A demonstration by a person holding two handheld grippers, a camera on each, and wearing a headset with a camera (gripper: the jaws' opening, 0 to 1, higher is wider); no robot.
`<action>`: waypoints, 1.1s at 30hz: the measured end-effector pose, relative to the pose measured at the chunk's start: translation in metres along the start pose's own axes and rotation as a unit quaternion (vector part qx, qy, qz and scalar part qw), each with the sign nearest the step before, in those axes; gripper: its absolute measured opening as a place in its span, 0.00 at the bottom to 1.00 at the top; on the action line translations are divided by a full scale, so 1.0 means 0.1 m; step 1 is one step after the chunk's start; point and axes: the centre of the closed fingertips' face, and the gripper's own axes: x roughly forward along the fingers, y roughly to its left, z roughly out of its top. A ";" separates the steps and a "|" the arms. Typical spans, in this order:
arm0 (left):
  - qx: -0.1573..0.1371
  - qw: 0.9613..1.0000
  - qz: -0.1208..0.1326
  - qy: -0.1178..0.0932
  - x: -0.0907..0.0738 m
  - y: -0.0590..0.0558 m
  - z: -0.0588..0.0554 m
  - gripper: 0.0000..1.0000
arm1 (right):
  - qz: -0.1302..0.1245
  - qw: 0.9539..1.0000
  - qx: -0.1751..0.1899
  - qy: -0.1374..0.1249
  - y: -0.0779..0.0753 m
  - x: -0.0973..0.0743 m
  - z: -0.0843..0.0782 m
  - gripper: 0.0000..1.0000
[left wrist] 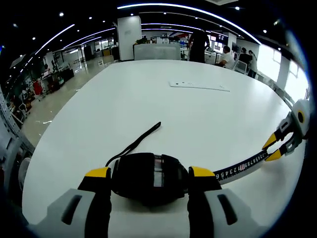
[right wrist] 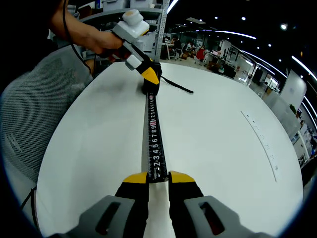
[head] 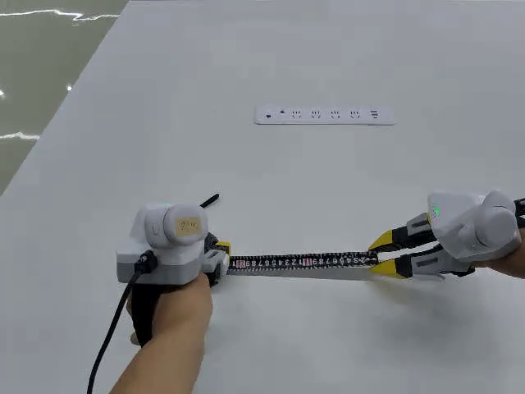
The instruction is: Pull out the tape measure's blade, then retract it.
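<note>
Grips the black tape measure [left wrist: 148,178] by both sides of its case, down on the white table [head: 328,189] in front of the person, towards the left. Does so with the left gripper [left wrist: 148,173], its yellow-tipped jaws shut on the case. From the head view, hides most of that case behind the left gripper [head: 217,258], itself held in a hand [head: 176,308] with a black cable [head: 111,345] trailing down from it.

Draws the blade [head: 303,263] out of the case in a straight line along the table top to the right, numbers facing up. Pinches the blade's free end between the yellow tips of the right gripper [right wrist: 158,177], jaws narrow and shut on it. Runs the blade [right wrist: 153,134] away from those tips to the case [right wrist: 151,82] and the left gripper [right wrist: 148,74] at the far end. Keeps the two grippers well apart, with the right gripper [head: 385,256] at the right edge of the head view.

Leaves a thin black strap [left wrist: 143,136] lying loose on the table just beyond the case. Farther back, well apart from all this, shows a white power strip [head: 324,115] flat on the table.
</note>
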 end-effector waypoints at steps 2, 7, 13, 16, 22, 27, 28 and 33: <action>0.000 1.000 0.001 0.004 -0.01 -0.01 0.00 0.58 | -0.001 1.000 -0.004 0.001 0.00 -0.01 0.02 0.14; 0.000 1.000 0.004 0.020 0.02 0.01 0.00 0.58 | -0.001 1.000 -0.010 0.003 -0.01 -0.01 0.02 0.14; 0.005 0.999 0.004 0.037 0.04 0.01 -0.02 0.59 | -0.001 1.000 -0.019 0.003 -0.01 -0.02 0.04 0.14; 0.024 0.999 0.009 0.043 0.04 -0.01 -0.03 0.59 | -0.002 1.000 -0.021 0.003 -0.01 -0.02 0.04 0.14; 0.024 0.999 0.017 0.042 0.01 0.00 -0.04 0.59 | -0.005 1.000 -0.026 0.003 -0.01 -0.04 0.07 0.14; 0.021 0.999 0.018 0.037 0.04 0.01 -0.04 0.59 | -0.008 1.000 -0.029 0.002 -0.01 -0.05 0.10 0.14; 0.021 0.999 0.018 0.036 0.05 0.01 -0.04 0.59 | -0.008 1.000 -0.029 0.002 -0.02 -0.04 0.09 0.14; 0.019 0.999 0.017 0.036 0.05 0.02 -0.04 0.58 | -0.009 0.999 -0.030 0.002 -0.02 -0.05 0.11 0.14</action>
